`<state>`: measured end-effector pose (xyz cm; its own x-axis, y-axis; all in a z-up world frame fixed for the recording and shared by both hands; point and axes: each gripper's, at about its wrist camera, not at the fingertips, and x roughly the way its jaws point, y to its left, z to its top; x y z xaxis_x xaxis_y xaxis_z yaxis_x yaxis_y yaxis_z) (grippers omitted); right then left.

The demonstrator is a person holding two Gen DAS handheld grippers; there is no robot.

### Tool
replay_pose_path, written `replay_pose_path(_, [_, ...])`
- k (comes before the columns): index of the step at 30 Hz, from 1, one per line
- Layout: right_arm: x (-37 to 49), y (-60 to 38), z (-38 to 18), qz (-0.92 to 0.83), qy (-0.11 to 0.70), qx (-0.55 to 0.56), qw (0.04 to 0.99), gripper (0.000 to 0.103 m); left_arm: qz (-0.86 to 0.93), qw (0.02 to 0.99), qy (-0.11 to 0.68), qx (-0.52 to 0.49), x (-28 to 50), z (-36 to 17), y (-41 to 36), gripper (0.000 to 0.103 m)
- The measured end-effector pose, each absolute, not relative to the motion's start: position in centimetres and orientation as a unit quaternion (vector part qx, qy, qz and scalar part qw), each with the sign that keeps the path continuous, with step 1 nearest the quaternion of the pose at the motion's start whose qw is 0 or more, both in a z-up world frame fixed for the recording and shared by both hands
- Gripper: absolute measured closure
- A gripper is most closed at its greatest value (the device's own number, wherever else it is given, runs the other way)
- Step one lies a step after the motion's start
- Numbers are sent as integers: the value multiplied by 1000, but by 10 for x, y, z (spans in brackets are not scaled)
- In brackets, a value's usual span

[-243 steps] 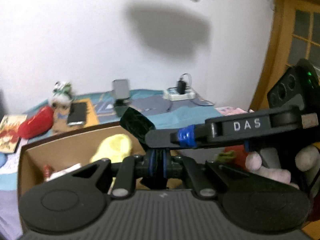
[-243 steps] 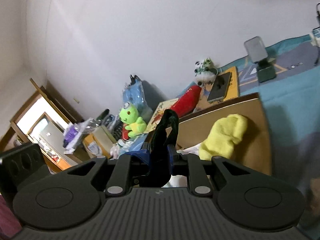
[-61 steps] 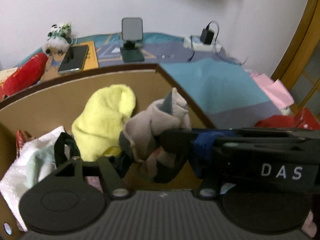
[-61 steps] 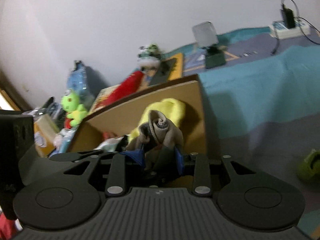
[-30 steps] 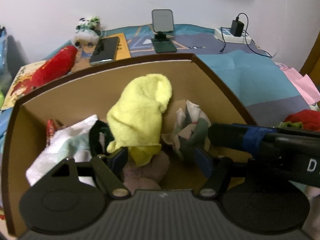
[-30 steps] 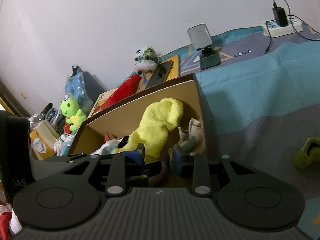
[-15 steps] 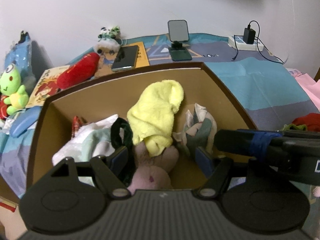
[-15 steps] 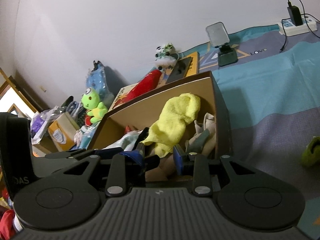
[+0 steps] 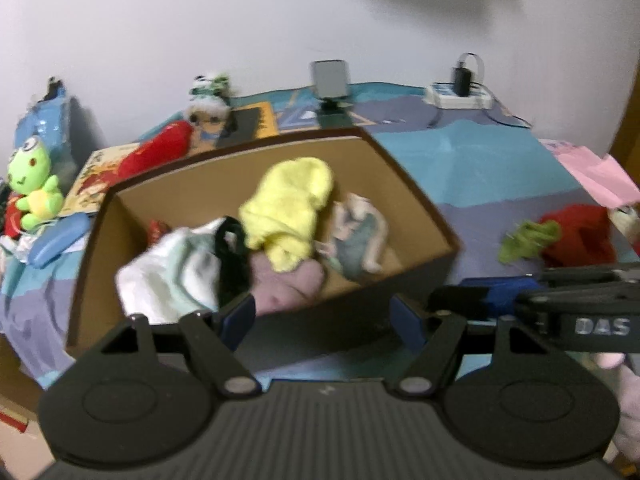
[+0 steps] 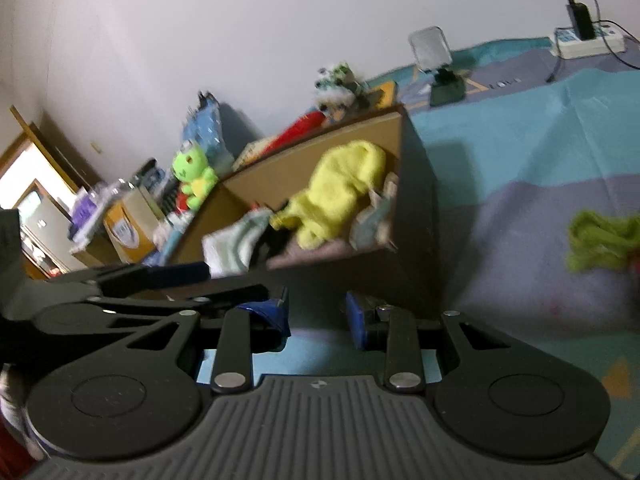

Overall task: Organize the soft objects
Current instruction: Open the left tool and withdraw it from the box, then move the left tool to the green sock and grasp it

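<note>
Cardboard box: yellow cloth, white cloth, grey sock contained. Left hand-held gripper: jaws parted, nothing held. Right hand-held gripper: jaws parted, nothing held.

Everything is carried by a bed or mat covered in a teal and purple patterned sheet. A brown cardboard box is set on it near the middle. Along the wall a phone stand, a white power strip with a charger plugged in, and a small panda plush are lined up. A red cushion and a green frog plush are parked on the left. On the right a lime-green rag and something red, maybe clothing, are left lying, plus a pink sheet.
</note>
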<state>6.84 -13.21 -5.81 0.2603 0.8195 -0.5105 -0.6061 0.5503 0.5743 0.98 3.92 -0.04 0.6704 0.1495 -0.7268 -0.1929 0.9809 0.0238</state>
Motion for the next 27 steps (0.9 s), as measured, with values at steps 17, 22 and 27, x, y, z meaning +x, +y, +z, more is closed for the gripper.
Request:
replay_pose_path(17, [91,-223,-90,344,433,162,817,88,-52,884,457,-82,51,-59,-53,30])
replay_pose_path(22, [118,-248,-77,311,401,169,845,88,-73,887,455,-33,71,-69,-89,29])
replay_pose_path(27, [162,-253,-66,288,385,190,856,88,-74,890,449,-13,85,-80,-112,28])
